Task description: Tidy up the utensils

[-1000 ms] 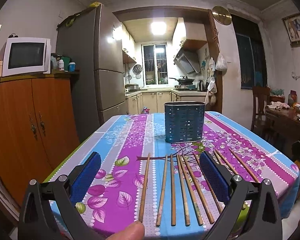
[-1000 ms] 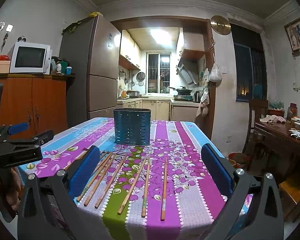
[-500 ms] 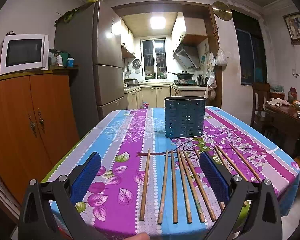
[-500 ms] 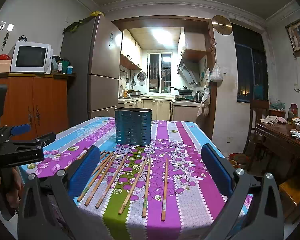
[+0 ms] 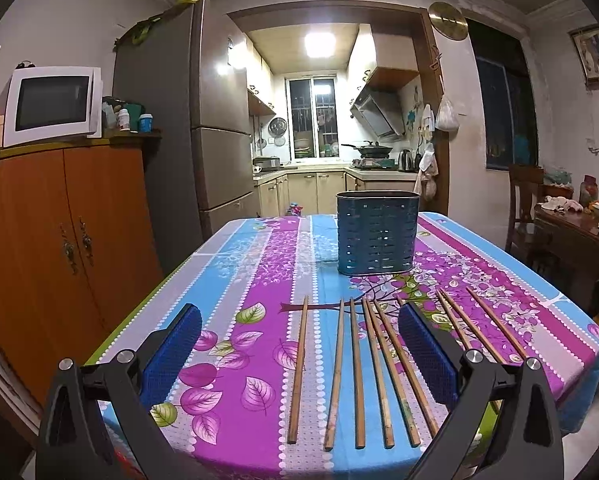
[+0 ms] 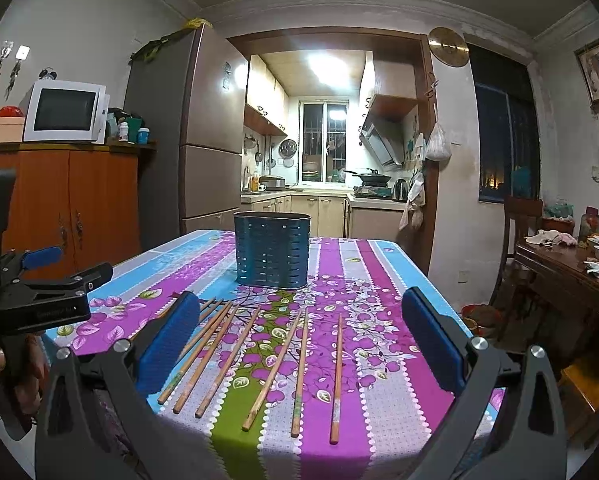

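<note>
Left wrist view: chopsticks lie in a row in front of the blue holder, presented for pickup. Left gripper and right gripper hover wide open, empty.

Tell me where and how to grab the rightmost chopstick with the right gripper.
Take the rightmost chopstick near its middle, from above, fingers closing across its width. It lies flat on the tablecloth with clear gaps either side, so a side approach has nothing to pinch.
</note>
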The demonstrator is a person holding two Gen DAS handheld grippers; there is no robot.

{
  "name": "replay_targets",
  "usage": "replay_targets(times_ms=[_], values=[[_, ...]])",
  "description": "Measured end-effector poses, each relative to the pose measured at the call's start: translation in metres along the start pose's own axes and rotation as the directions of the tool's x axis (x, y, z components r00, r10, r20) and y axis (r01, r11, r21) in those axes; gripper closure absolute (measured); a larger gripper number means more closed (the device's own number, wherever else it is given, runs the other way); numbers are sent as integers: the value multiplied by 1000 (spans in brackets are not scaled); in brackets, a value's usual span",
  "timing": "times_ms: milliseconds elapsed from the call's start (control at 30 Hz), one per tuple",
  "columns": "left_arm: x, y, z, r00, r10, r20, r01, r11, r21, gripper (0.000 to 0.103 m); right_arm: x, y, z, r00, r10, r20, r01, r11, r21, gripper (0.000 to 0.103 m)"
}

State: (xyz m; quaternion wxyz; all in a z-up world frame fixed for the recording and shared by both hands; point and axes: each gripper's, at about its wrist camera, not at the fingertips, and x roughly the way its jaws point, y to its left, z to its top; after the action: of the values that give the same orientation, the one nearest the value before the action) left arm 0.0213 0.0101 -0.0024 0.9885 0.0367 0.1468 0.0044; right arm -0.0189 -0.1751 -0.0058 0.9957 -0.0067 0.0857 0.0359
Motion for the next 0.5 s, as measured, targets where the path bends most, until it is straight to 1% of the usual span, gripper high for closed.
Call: replay_targets(times_ms=[500], values=[[4, 0, -2, 1000, 3, -1, -3, 1000, 10, 5, 1, -1, -1, 1000, 6, -4, -6, 1000, 6, 5]])
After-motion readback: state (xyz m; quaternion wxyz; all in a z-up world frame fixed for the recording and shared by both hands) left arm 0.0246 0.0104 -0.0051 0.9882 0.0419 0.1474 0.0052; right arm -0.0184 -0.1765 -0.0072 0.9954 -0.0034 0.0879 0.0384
